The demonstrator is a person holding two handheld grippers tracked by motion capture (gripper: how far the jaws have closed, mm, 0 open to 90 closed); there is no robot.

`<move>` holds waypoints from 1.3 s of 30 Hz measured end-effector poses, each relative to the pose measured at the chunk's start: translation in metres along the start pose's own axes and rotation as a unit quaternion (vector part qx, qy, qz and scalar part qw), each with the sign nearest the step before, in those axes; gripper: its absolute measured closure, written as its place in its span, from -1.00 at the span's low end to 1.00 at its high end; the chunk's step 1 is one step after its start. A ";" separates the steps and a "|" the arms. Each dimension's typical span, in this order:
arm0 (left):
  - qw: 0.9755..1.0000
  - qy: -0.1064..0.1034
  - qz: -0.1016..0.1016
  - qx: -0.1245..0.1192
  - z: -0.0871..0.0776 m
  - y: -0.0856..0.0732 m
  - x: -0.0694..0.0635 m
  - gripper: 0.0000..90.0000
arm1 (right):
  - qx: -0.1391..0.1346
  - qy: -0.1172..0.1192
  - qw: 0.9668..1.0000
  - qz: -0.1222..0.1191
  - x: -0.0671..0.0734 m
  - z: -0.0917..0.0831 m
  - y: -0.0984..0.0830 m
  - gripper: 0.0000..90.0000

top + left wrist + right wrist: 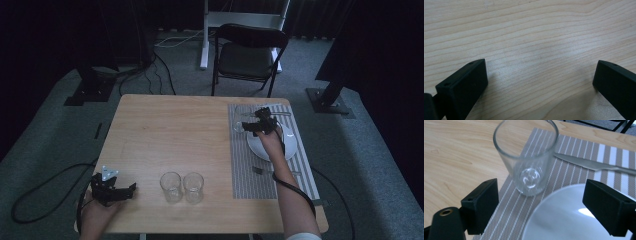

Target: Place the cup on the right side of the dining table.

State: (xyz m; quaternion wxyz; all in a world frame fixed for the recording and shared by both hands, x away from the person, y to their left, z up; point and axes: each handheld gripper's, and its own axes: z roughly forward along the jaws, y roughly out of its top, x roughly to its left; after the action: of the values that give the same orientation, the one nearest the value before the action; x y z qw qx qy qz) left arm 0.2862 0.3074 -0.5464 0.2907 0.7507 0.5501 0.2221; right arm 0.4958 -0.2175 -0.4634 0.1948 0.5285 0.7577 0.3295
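While two glasses (182, 187) wait at the near table (165, 135) edge, the high view shows one glass (238, 125) set on the mat (250, 175) beside the plate (290, 145), so setting looks partly done. Left gripper (540, 80) view: jaws spread over bare wood. Right gripper (541, 205) view: jaws spread, clear of that standing glass (527, 160); a knife (594, 165) lies beyond.

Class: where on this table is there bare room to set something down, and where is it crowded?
The table is bare left of the placemat and beyond the two glasses. The placemat is crowded: plate, third glass, knife, fork, with the right gripper over it.
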 end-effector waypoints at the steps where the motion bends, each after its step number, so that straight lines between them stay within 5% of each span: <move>1: 1.000 0.000 0.000 0.000 0.000 0.000 0.000 -1.00 | -0.001 0.002 1.000 0.001 -0.001 -0.002 -0.003 -0.71; 39: 1.000 0.001 -0.001 0.000 0.000 0.000 0.001 -1.00 | -0.031 0.010 0.999 0.031 -0.022 -0.052 -0.108 -0.71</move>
State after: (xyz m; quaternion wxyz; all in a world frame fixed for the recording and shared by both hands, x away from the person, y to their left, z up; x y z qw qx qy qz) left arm 0.2859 0.3084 -0.5464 0.2902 0.7498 0.5512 0.2230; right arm 0.3977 -0.2778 -0.5044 0.1934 0.5424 0.7320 0.3642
